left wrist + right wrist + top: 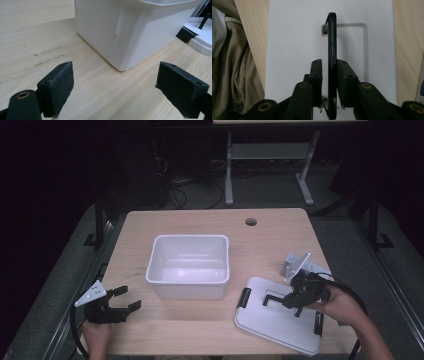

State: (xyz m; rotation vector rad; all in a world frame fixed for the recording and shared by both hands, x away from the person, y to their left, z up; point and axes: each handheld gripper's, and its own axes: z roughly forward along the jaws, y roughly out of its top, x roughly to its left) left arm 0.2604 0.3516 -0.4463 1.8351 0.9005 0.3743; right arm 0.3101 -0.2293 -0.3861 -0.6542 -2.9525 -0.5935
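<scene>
While the left gripper (124,299) rests on the table (150,335) with jaws spread wide, the white bin (189,265) stands empty beside it; farther right, the right gripper (329,75) jaws flank the lid (280,320) handle (332,50), slightly apart.

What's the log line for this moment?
left gripper: open, near bin | right gripper: open, astride lid handle | lid: flat on table

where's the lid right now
In the high view the lid lies flat on the table, near right, just right of the white bin, with the right gripper at its black handle.
</scene>
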